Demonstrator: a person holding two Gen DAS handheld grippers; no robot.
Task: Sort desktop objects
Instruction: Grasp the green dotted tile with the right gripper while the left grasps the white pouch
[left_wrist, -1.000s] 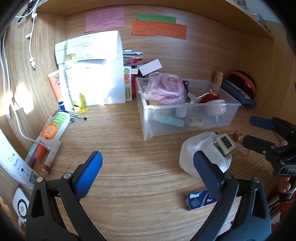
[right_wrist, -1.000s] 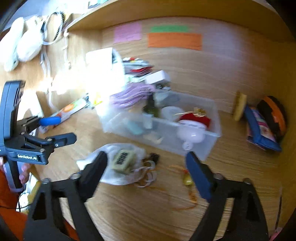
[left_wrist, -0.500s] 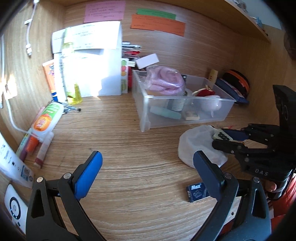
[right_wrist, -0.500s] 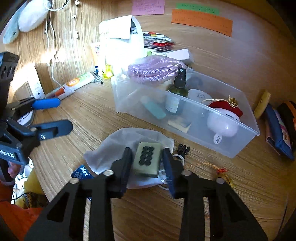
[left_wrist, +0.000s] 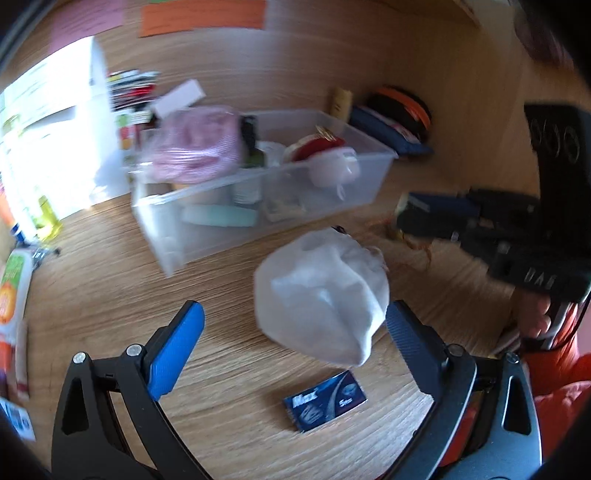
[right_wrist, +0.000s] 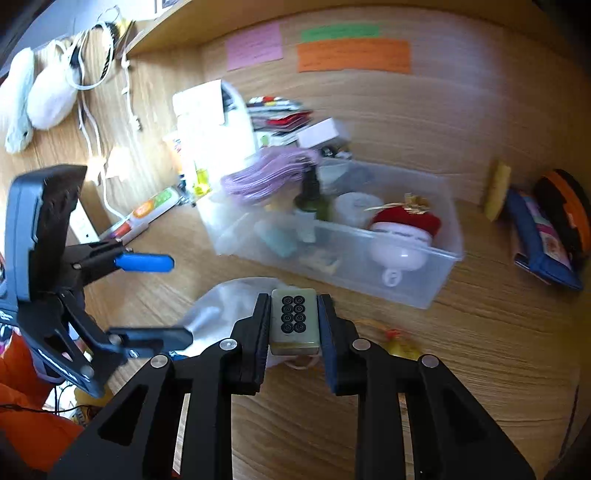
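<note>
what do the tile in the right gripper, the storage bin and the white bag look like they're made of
Tile: hard, glossy, pale face with printed black rings and a yellowish bottom layer; probably plastic or resin.
Storage bin: clear, slightly frosted rigid plastic, since its contents show through the walls.
White bag: soft, matte, crumpled, faintly translucent; thin fabric or mesh, hard to say.

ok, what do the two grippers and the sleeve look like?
Both are black plastic clamp-style grippers with silver rivets. The left gripper has one bright blue finger pad and one dark navy; the right gripper has dark pads. The body carries white lettering. The sleeve is orange.
</note>
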